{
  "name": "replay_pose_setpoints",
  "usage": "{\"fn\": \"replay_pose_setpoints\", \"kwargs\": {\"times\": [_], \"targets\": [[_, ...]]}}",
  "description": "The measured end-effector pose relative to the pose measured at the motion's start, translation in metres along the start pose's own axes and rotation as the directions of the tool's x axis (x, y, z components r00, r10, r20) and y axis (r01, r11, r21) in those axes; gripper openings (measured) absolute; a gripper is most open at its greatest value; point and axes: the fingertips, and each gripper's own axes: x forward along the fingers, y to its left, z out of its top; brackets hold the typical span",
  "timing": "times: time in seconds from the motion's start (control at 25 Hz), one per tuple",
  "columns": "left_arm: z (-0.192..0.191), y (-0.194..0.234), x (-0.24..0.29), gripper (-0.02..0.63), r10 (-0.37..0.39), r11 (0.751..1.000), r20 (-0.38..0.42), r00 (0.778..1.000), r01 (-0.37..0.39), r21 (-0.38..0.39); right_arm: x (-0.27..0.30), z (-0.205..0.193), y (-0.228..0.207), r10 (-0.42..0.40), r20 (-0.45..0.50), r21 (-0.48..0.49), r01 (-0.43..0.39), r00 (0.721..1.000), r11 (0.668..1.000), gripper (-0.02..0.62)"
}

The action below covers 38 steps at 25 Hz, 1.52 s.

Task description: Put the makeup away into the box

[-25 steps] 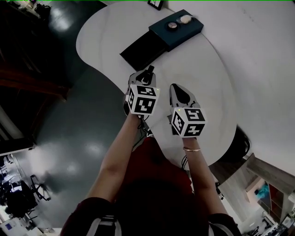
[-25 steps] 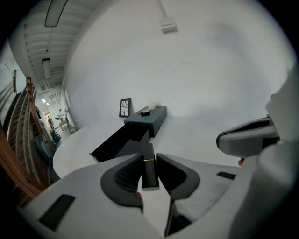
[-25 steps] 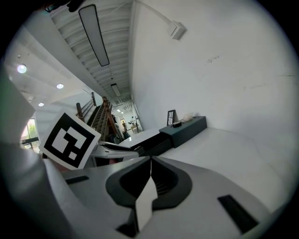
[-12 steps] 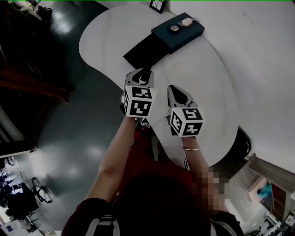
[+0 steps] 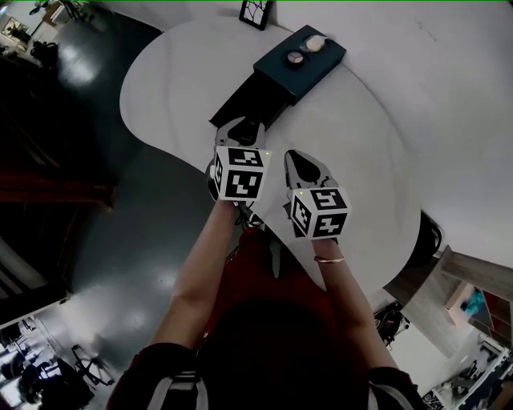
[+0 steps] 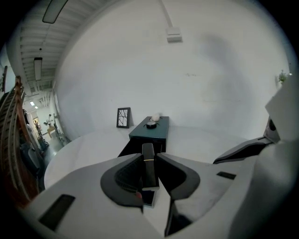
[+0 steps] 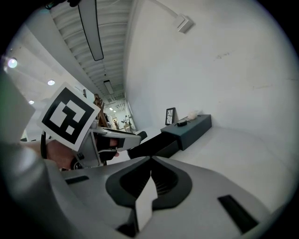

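Observation:
A dark teal box [image 5: 303, 61] lies at the far side of the white table [image 5: 361, 144], with its black drawer [image 5: 252, 100] pulled out toward me. On the box lid rest a round compact [image 5: 295, 57] and a white puff-like item [image 5: 315, 42]. My left gripper [image 5: 250, 130] is shut on a slim black makeup tube with a gold band [image 6: 148, 165], and its tips are at the drawer's near end. To its right, my right gripper [image 5: 295, 158] hangs over bare table. In the right gripper view its jaws [image 7: 150, 158] are shut with nothing between them.
A small framed picture [image 5: 255, 11] stands behind the box near the wall. The table edge curves in at the left, with dark floor [image 5: 120, 240] beyond it. In the right gripper view the left gripper [image 7: 135, 136] shows at the left, close to the drawer [image 7: 154, 145].
Both grippers have moved forward over the table toward the box. The left one, still holding the tube, now reaches the drawer's near end.

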Motion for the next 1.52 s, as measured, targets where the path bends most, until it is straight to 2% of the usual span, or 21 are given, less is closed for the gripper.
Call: {"fn": "replay_pose_setpoints", "kwargs": {"times": [0.56, 1.2, 1.52], "targets": [[0.016, 0.013, 0.069, 0.11, -0.164, 0.982, -0.045, 0.985, 0.168, 0.089, 0.047, 0.025, -0.02, -0.147, 0.014, 0.05, 0.146, 0.989, 0.988, 0.015], [0.005, 0.005, 0.124, 0.11, -0.247, 0.953, -0.154, 0.957, 0.268, 0.143, 0.07, 0.023, -0.048, -0.217, -0.025, 0.094, 0.218, 0.976, 0.971, 0.015], [-0.005, -0.003, 0.138, 0.11, -0.272, 0.942, -0.206, 0.94, 0.303, 0.141, 0.075, 0.021, -0.059, -0.231, -0.039, 0.107, 0.234, 0.972, 0.966, 0.015]]}}
